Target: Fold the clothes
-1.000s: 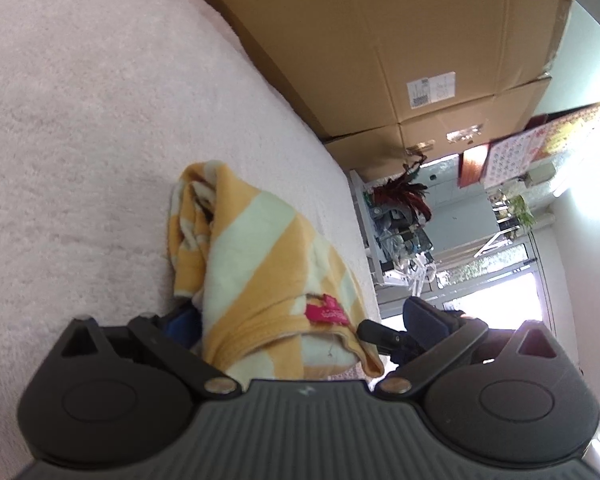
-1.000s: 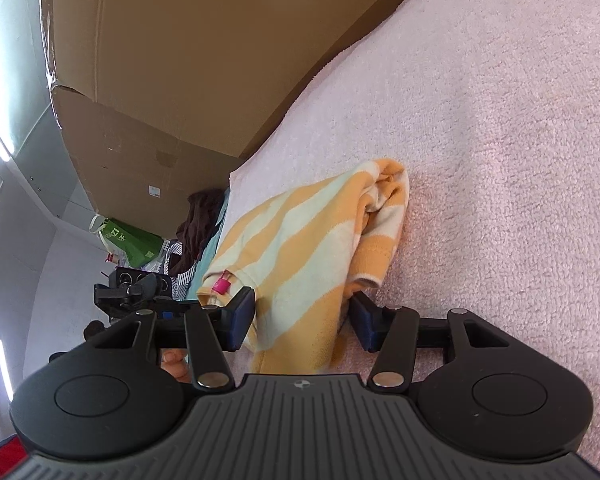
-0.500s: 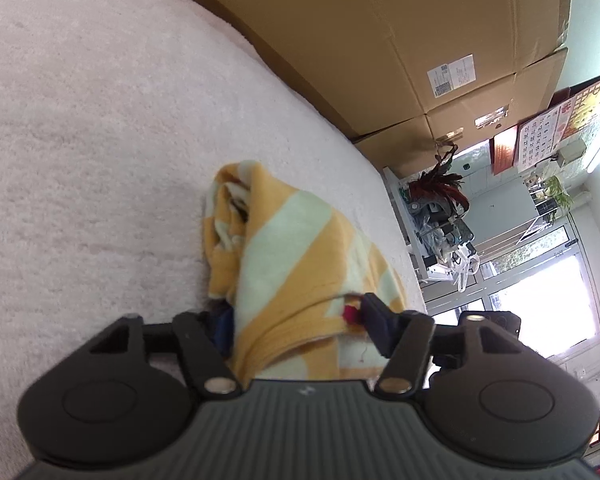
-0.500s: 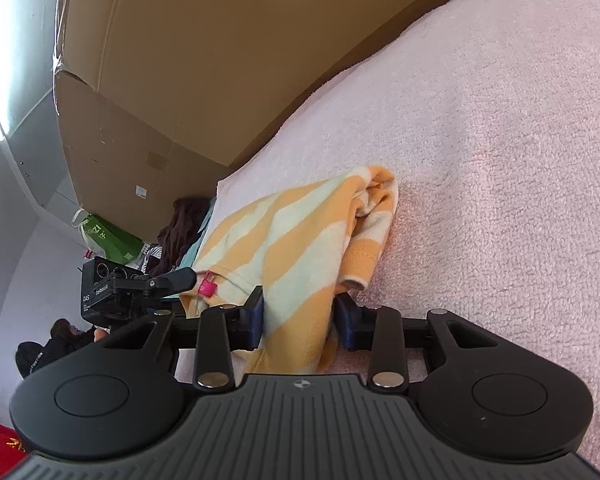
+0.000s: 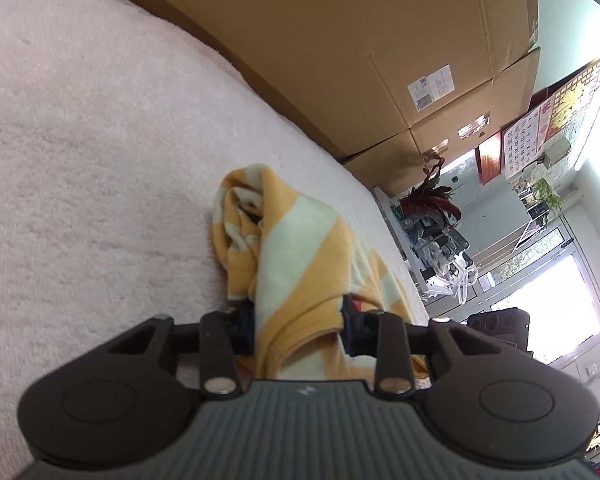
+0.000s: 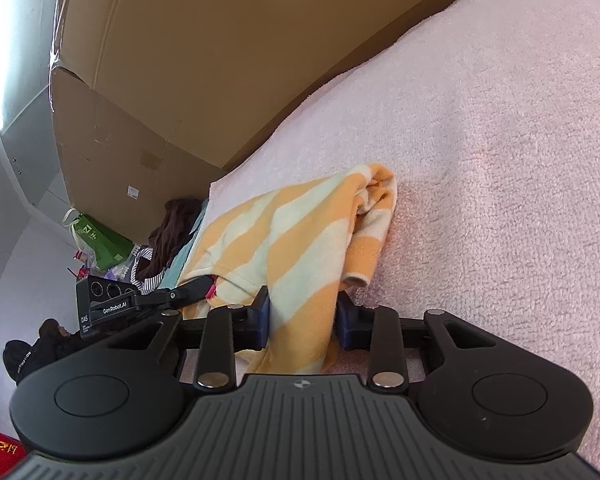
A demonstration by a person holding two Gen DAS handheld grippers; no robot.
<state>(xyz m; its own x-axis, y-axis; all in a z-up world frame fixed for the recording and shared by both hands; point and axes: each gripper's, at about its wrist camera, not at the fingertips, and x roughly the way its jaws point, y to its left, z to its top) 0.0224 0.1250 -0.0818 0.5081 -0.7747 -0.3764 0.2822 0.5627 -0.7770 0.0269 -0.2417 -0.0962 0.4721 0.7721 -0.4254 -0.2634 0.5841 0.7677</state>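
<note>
The striped garment, banded in orange and pale mint, lies bunched on a pale fleecy blanket with its near edge gathered up toward both cameras. In the left wrist view the left gripper fills the 6 o'clock part of the picture; its jaws have just been closing, and the blue pads now press on a thick fold of the garment from either side, so the fabric is pinched between them. The rest of the garment runs away from the jaws toward 12 o'clock and ends in a crumpled roll near the middle of the picture. A small pink tag peeps out just beside the right-hand finger. In the right wrist view the right gripper likewise sits at 6 o'clock, its jaws also just narrowed and now clamped on another fold of the same garment, which rises from the pads toward 12 o'clock and drapes over to 1 o'clock, where a ribbed cuff hangs touching the blanket. At 9 o'clock in that view the left gripper is seen from the side, its dark finger reaching the garment's edge beside the pink tag. Large cardboard boxes stand behind the blanket from 11 to 2 o'clock, and a wall calendar hangs at 2 o'clock in the left view
</note>
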